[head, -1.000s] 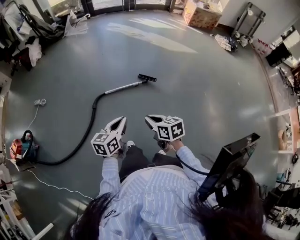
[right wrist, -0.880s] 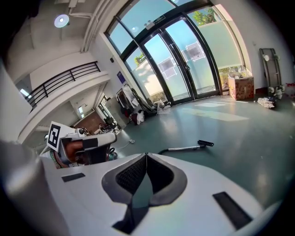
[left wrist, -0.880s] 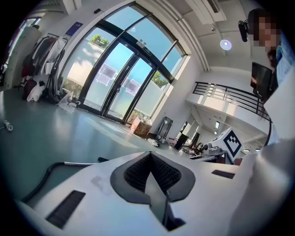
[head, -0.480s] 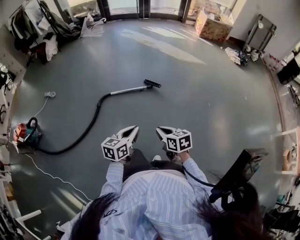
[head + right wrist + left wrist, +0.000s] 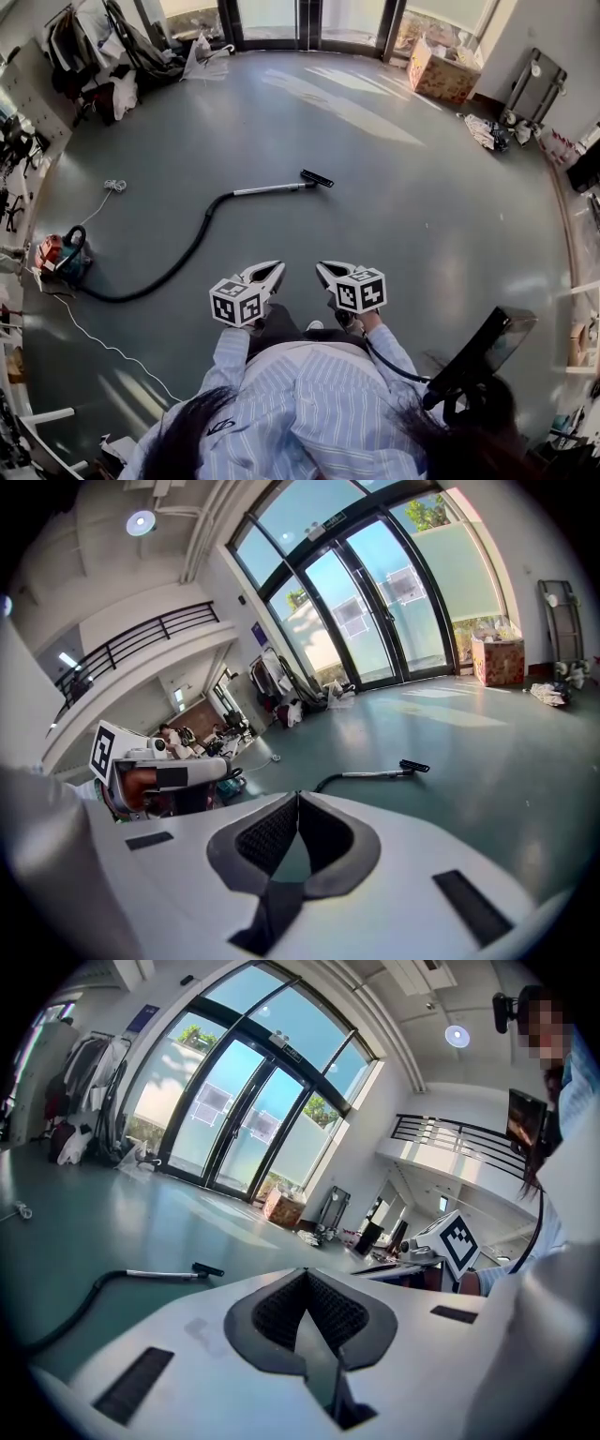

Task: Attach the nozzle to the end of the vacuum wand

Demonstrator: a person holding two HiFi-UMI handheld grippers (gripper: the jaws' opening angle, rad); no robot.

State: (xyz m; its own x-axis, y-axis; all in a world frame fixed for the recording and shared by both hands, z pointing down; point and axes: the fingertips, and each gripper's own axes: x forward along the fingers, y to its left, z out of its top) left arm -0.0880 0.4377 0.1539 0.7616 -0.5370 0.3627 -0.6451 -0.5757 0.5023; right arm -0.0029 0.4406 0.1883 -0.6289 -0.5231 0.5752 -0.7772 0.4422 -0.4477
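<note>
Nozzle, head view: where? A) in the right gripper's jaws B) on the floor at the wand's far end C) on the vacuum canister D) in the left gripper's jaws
B: the nozzle lies on the floor at the end of the wand, ahead of the left gripper and right gripper, both shut and empty.

Shiny metal wand [image 5: 272,188], matt black hose [image 5: 183,258], glossy grey floor [image 5: 422,206]

head view: looking steeply down from overhead, facing 12 o'clock | both gripper views: riding low, looking forward toward 12 o'clock | all three sharing the far-off vacuum wand [image 5: 272,188]
</note>
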